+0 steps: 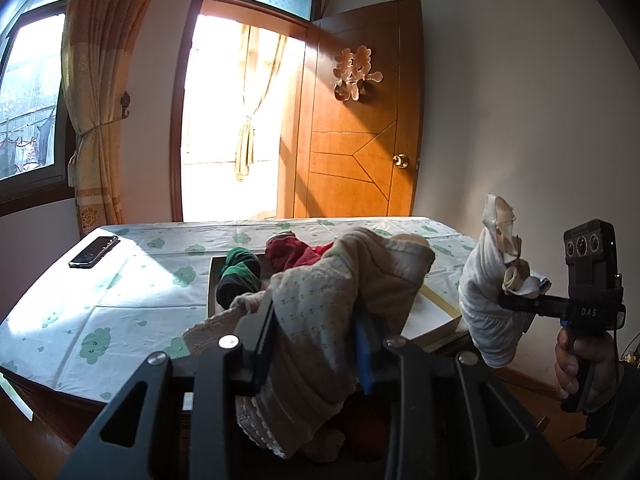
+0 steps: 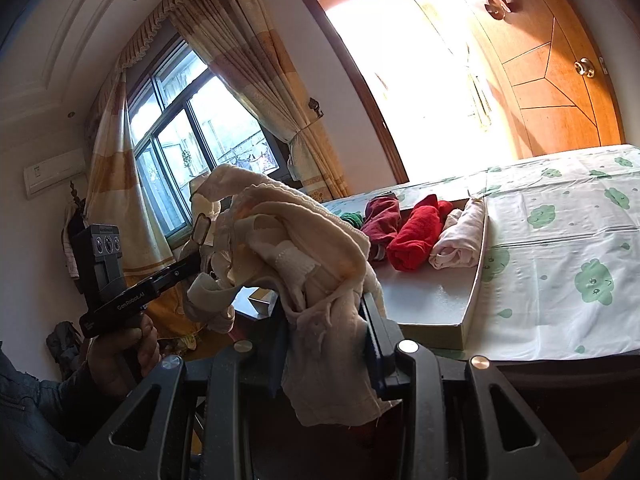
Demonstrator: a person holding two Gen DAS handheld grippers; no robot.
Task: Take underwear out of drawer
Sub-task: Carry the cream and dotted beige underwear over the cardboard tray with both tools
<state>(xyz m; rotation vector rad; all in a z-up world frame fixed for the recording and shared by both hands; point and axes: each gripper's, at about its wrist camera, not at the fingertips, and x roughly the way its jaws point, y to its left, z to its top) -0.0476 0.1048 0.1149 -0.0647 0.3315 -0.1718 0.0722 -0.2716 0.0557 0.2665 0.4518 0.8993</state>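
Your left gripper [image 1: 316,344] is clamping soft cream patterned underwear [image 1: 320,304]; your right gripper [image 2: 328,344] is pinching a limp, frayed off-white garment [image 2: 320,280]. Both are hanging in open air before the shallow white box [image 2: 440,300], its rim lying clear of the cloth.

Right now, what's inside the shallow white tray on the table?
Inside the tray: rolled maroon, red, pale pink and green garments. Held cloth covers its near-left part.
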